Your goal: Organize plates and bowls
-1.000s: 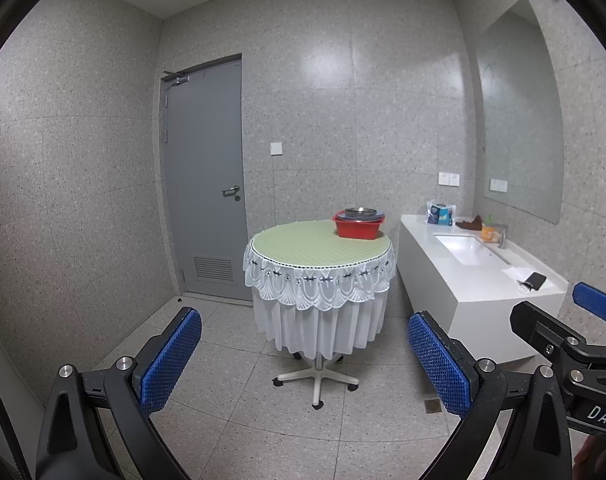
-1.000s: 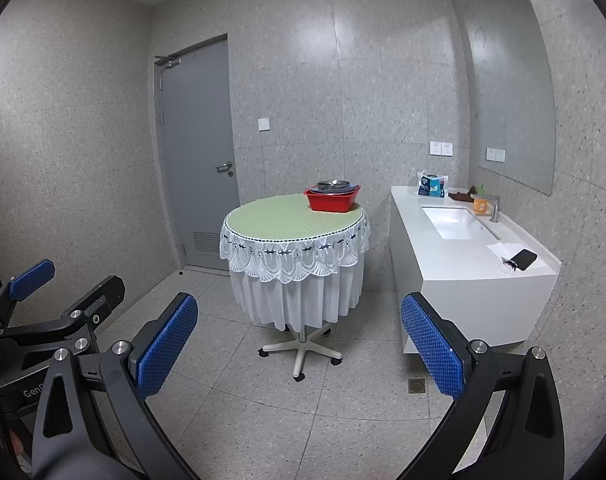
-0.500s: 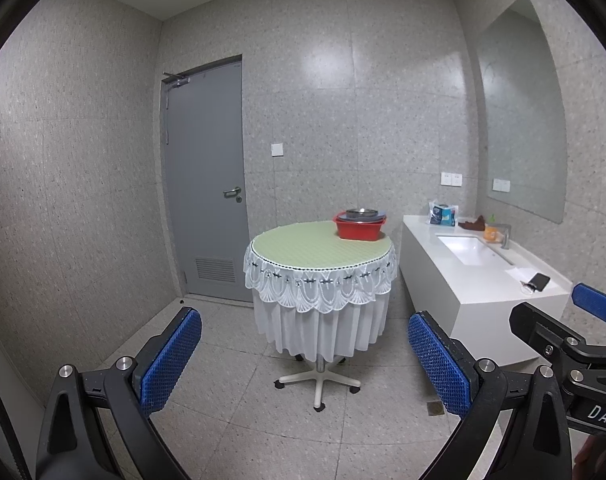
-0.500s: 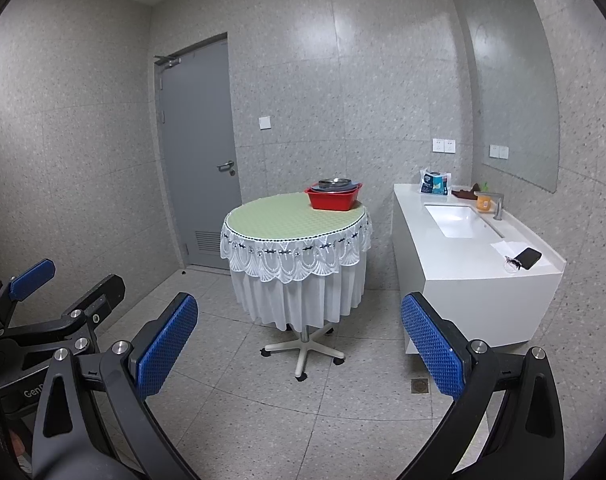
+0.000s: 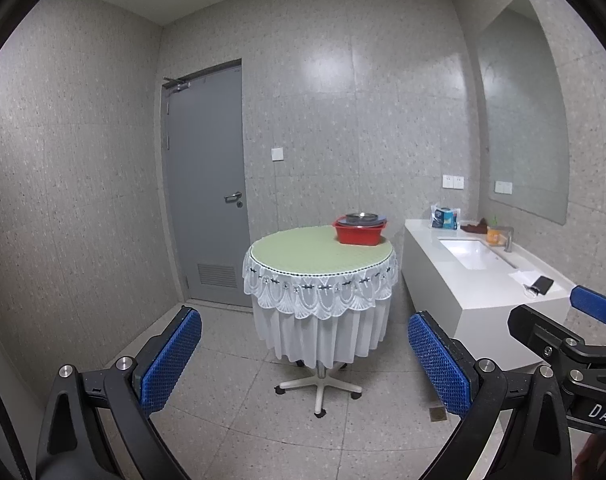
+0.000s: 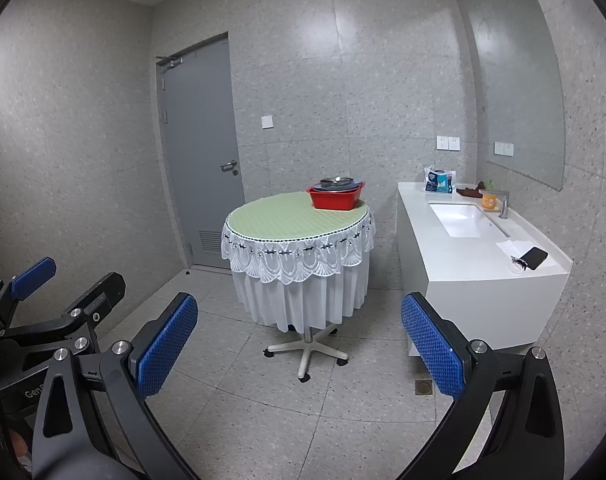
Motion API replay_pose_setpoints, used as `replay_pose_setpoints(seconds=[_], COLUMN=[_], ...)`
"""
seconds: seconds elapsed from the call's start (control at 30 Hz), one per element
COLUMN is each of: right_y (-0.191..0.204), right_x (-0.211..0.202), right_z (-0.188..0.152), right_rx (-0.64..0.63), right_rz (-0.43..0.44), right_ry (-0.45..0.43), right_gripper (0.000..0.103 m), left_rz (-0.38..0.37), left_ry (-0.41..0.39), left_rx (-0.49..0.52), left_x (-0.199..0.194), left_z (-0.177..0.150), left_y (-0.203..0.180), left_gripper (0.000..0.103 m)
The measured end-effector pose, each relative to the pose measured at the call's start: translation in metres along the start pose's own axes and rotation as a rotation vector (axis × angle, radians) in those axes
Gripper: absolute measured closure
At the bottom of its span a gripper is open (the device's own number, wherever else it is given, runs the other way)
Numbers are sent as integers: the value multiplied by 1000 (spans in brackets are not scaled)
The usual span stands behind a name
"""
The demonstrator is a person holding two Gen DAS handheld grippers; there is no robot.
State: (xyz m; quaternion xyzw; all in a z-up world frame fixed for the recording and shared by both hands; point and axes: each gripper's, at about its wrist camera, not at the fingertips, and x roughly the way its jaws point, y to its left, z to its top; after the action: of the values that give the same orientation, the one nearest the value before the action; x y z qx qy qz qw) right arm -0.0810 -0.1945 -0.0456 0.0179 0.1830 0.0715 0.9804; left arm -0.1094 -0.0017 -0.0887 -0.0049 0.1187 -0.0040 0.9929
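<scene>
Dishes [image 5: 360, 217] sit level in a red basin [image 5: 360, 233] on the table's [image 5: 303, 256] far edge; both jaws gape, empty.

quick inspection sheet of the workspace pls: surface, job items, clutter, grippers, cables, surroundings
Surface: round table with green top and white lace skirt, on a wheeled pedestal; mostly bare.
Job's things: red basin at the table's far right edge, holding stacked dishes; count and type too small to tell.
Clutter: on the sink counter, a phone, blue packet, orange cup, dark cloth.
Grippers: left gripper and right gripper both open, empty, well short of the table.
Cables: nothing seen.
Surroundings: tiled room, closed grey door, wall mirror, floor drain.
</scene>
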Motion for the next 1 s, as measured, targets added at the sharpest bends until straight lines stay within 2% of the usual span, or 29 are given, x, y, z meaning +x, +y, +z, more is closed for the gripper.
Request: replay_pose_setpoints(seconds=[0.63,1.0], right_y=[-26,-47], right_x=[20,45], right_z=[5,10], right_rx=[15,25], right_rz=[22,36], right_ry=[22,40], right_gripper=[0,0], left_rz=[13,32], left_ry=[18,32], left_rx=[6,12], left_x=[38,74], left_z=[9,17], left_y=[-17,-32], left_gripper=[1,1])
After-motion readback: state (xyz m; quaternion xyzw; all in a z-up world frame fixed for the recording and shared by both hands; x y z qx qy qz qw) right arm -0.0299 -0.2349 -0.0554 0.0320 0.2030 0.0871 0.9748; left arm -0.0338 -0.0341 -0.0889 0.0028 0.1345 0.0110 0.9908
